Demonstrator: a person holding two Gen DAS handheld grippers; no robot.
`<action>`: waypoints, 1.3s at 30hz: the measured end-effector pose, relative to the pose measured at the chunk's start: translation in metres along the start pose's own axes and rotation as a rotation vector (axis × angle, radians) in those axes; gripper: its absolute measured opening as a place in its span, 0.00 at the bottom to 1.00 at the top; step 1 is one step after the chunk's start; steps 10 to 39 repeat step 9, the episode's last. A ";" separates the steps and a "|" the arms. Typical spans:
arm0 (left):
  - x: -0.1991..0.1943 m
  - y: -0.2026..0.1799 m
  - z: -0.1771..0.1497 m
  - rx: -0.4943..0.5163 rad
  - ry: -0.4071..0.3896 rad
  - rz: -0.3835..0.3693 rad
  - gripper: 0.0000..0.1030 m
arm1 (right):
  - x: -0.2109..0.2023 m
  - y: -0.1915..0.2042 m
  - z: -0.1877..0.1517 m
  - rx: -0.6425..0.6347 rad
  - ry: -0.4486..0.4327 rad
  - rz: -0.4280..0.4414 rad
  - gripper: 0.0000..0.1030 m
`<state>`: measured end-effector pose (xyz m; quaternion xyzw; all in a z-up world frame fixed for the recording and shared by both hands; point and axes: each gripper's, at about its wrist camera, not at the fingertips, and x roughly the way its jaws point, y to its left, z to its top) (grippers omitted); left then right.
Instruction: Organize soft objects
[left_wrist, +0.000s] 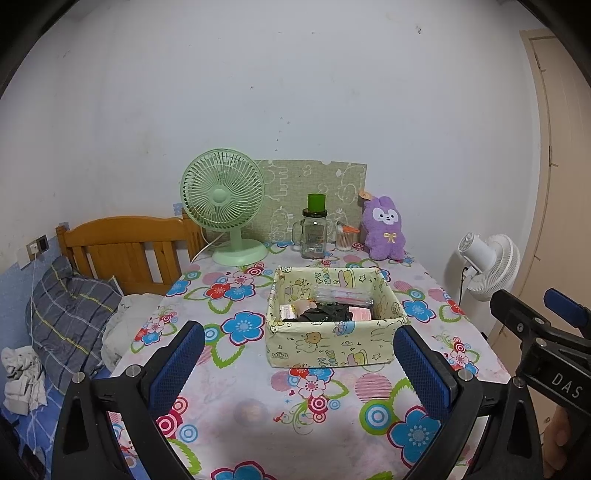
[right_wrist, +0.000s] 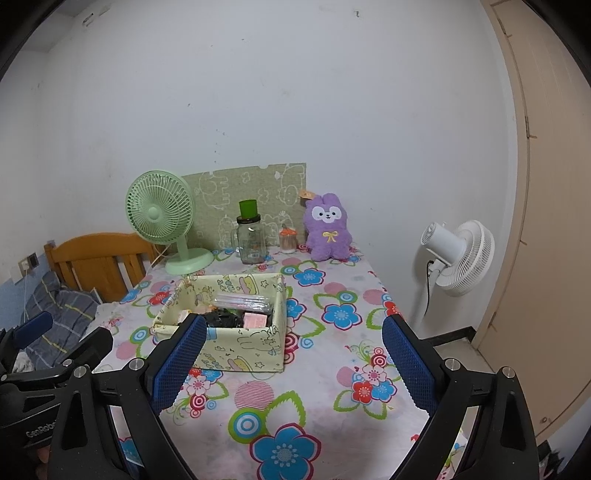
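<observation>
A purple plush toy (left_wrist: 384, 229) sits upright at the back right of the flowered table (left_wrist: 258, 406), against the wall; it also shows in the right wrist view (right_wrist: 328, 229). A pale yellow fabric box (left_wrist: 332, 343) with cartoon prints stands mid-table and holds small packets and a dark item; it shows in the right wrist view (right_wrist: 236, 343) too. My left gripper (left_wrist: 299, 365) is open and empty, in front of the box. My right gripper (right_wrist: 295, 362) is open and empty, to the right of the box.
A green desk fan (left_wrist: 225, 206), a glass jar with a green cap (left_wrist: 314, 232) and a small cotton-swab pot (left_wrist: 345, 238) stand at the back. A white floor fan (right_wrist: 458, 254) stands right of the table. A bed with a wooden headboard (left_wrist: 122, 251) lies left.
</observation>
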<state>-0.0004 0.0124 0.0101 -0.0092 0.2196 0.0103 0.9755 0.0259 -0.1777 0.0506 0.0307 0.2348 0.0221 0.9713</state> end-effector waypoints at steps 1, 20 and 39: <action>0.000 0.000 0.000 -0.001 0.001 0.000 1.00 | 0.000 0.000 -0.001 0.000 0.001 -0.001 0.95; 0.001 0.003 0.002 -0.017 0.001 0.008 1.00 | 0.002 0.000 -0.001 0.003 0.004 -0.003 0.95; 0.001 0.003 0.002 -0.017 0.001 0.008 1.00 | 0.002 0.000 -0.001 0.003 0.004 -0.003 0.95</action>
